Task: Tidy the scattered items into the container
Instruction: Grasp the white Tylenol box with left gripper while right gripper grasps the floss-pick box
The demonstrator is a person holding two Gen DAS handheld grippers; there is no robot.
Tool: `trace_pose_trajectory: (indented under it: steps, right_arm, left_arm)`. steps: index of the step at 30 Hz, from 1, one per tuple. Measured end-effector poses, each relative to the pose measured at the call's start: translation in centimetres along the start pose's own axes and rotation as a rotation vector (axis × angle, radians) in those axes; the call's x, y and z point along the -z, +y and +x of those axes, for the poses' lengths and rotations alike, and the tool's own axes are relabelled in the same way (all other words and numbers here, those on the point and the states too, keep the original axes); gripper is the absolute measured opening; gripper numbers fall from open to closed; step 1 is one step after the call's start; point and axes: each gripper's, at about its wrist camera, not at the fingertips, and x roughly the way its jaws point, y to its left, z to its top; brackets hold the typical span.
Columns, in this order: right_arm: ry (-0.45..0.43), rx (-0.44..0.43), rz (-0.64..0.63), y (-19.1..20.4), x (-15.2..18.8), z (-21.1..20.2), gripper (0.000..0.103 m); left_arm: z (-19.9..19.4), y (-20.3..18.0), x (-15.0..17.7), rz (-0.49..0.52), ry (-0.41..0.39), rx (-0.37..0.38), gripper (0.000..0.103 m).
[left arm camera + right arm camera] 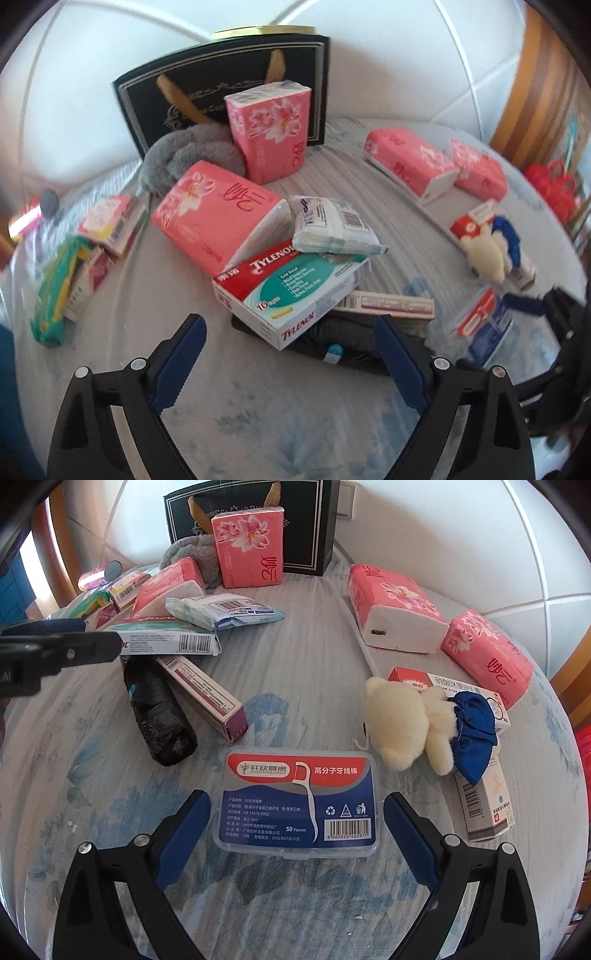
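A black gift bag (229, 88) with gold handles stands at the back of the table; it also shows in the right wrist view (306, 524). My left gripper (291, 354) is open and empty, just short of a Tylenol box (291, 291) that lies on a black plastic roll (343, 347). My right gripper (297, 834) is open, its fingers on either side of a clear dental floss pick box (299, 801), not touching it. A cream teddy bear (410, 723) in blue lies to the right.
Several pink tissue packs (218, 214) (395, 605), a grey fluffy item (188, 155), a white wipes pack (332, 225), a long slim carton (207, 694) and small medicine boxes (484, 805) lie scattered. More boxes (74, 273) crowd the table's left edge. My left gripper's finger (62, 646) shows at left.
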Motion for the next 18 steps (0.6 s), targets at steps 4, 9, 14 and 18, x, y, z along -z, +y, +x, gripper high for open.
trace_pose_trajectory:
  steps: [4, 9, 14, 18]
  right_arm:
    - [-0.002, -0.005, 0.005, 0.1, -0.1, 0.1, 0.096]
    - [0.007, -0.006, 0.002, 0.2, 0.0, 0.5, 0.096]
    - [0.011, -0.007, 0.006, 0.0, 0.0, 0.5, 0.096]
    - [0.011, -0.005, 0.006, 0.1, -0.3, 0.7, 0.096]
  left_arm:
    - [0.9, -2.8, 0.6, 0.316, -0.050, -0.184, 0.092]
    - [2.8, -5.1, 1.8, 0.648, -0.126, -0.310, 0.068]
    - [3.8, -4.4, 0.2, 0.637, -0.074, -0.254, 0.029]
    - [3.2, -2.9, -0.4, 0.548, -0.079, -0.188, 0.026]
